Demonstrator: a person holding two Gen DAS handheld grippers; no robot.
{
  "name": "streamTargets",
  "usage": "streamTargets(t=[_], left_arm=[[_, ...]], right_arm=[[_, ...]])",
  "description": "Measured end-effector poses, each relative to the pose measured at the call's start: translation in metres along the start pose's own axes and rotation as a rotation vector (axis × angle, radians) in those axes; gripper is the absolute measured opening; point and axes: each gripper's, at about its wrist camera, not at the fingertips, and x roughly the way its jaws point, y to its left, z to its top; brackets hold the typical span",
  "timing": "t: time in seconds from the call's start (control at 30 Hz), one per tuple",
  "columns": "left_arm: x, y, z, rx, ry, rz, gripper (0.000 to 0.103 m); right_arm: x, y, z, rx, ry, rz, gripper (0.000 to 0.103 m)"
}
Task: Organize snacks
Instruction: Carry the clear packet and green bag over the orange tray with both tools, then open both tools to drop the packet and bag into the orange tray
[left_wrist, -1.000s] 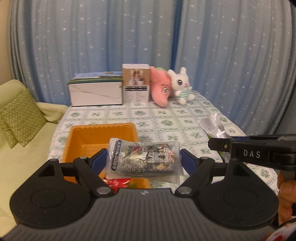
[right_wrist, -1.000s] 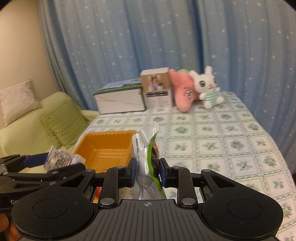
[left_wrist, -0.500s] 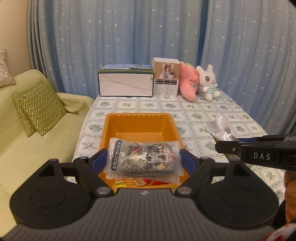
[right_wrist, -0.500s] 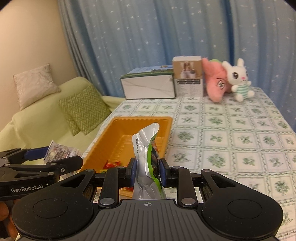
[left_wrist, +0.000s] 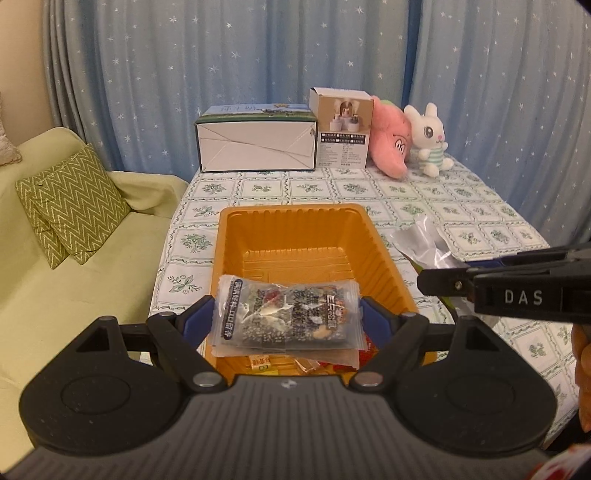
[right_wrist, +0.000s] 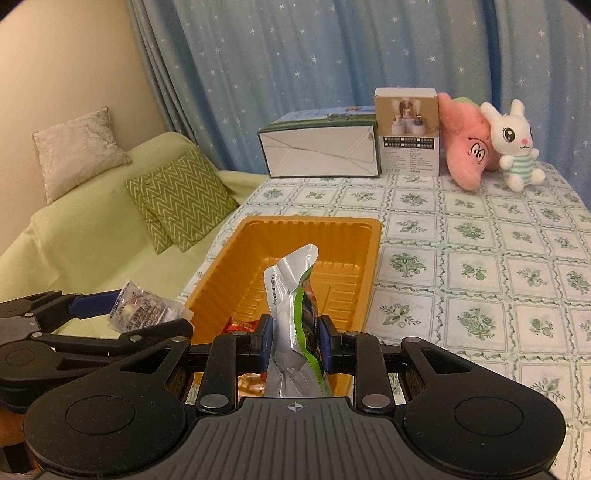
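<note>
Orange plastic tray, one, lies just beyond both sets of fingers, a few small snacks at its near end. Left gripper pinches one clear mixed-snack packet; right gripper pinches one upright silver-green pouch. Best release each low over the tray

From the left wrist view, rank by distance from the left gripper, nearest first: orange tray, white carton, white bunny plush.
1. Orange tray: just beyond the left gripper, under the held snack pack.
2. White carton: far edge of the table, centre-left.
3. White bunny plush: far edge, right. Close to the carton's depth, so the order is tentative.
</note>
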Motion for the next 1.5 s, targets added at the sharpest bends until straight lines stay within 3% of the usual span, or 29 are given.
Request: streamTargets(t=[0.9,1.37,1.5], left_arm=[[0.117,0.021,0.041,0.154,0.087,-0.086,0.082],[0.141,0.021,0.042,0.117,0.106,-0.123,0.083],[0.142,0.022,0.042,0.133,0.102,-0.092,0.090]], right_arm=[[0.095,-0.032,0.039,0.031,0.069,0.001,0.026],[0.110,-0.039,0.040,0.045,0.077,-0.006,0.026],[0.109,-0.040,0.040,0.048,0.076,-0.007,0.026]])
